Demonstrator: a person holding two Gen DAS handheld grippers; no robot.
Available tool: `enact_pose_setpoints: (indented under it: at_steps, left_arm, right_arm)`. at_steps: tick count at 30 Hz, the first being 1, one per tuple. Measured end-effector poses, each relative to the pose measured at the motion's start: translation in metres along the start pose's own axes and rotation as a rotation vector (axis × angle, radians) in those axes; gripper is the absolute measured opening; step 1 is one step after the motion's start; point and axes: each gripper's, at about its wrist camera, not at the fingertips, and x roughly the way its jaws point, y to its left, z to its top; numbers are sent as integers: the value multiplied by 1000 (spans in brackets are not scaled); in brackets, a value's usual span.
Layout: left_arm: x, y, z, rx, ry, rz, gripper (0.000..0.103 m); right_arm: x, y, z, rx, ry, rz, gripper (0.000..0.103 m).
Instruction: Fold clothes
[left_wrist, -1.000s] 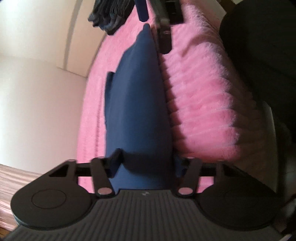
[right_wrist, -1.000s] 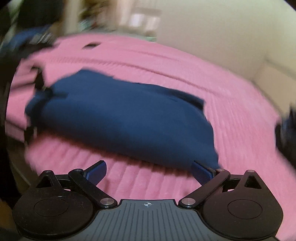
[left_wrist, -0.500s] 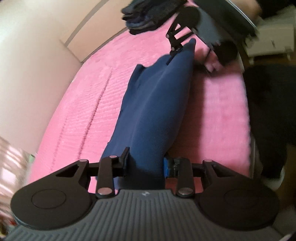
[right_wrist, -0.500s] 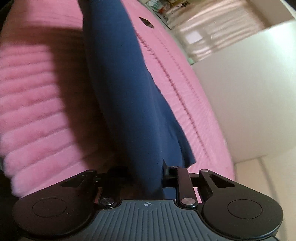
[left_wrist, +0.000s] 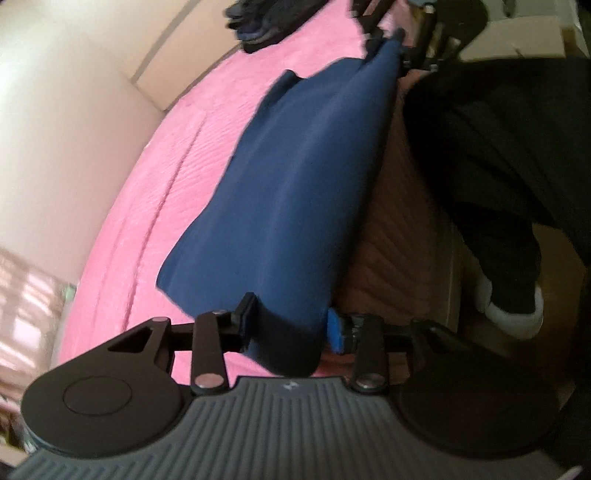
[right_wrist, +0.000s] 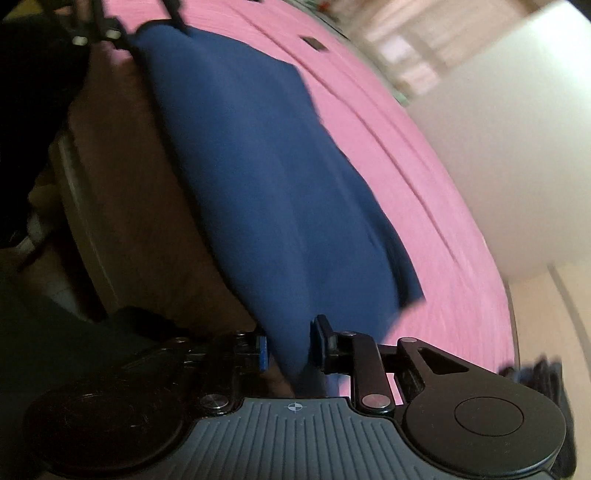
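A navy blue garment hangs stretched between my two grippers above a pink fleece blanket. My left gripper is shut on one end of it. My right gripper is shut on the other end of the navy blue garment. In the left wrist view the right gripper appears at the top, holding the far corner. In the right wrist view the left gripper shows at the top left, at the far corner. The cloth hangs in a smooth fold over the blanket's edge.
A dark pile of clothes lies at the far end of the blanket. A person's dark trouser leg and white-soled shoe stand beside the bed edge. A pale wall borders the far side of the pink blanket.
The right gripper went from open beside the flat garment to shut on it. Both grippers have lifted the garment and drawn it toward the bed's near edge.
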Motion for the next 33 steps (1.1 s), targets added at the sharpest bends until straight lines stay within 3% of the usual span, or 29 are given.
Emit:
enact_pose_setpoints:
  at_steps: [2,3,7,10,15,22,25,29,30,31,32,33]
  left_arm:
    - [-5,4,-4,-46,5,6,38]
    - [-7,8,-7,-64,18,16,39]
    - [-15,21,-20,-138,70,55,38]
    - [-21,31,-30,-193,109,84,38]
    - [-25,81,-38,-474,81,108,38]
    - [9,142,-19,-774,-28,-4,39]
    - [36,159,-18,-870,-18,-56,39]
    - [74,179,-25,-933,42,-62,39]
    - [81,181,-27,-937,53,-60,39]
    - [88,185,-28,-948,51,-69,39]
    - [95,190,-31,-971,43,-87,39]
    - [102,194,-34,-1002,36,-108,39]
  right_arm:
    - [-5,-9,-11,57,28,-26,63]
    - [-8,-13,-17,90,38,-39,67]
    - [-15,-37,-36,248,82,-90,67]
    - [-18,-61,-41,381,59,-104,67]
    - [-10,-102,-20,614,-50,-19,67]
    - [38,-147,8,699,-137,136,67]
    - [69,-167,8,721,-124,173,67]
    - [102,-184,0,771,-107,225,66]
    - [108,-187,-2,787,-103,235,61]
    - [112,-190,-3,807,-104,261,29]
    - [113,-193,-5,828,-104,271,8]
    - [113,-195,-7,849,-104,274,7]
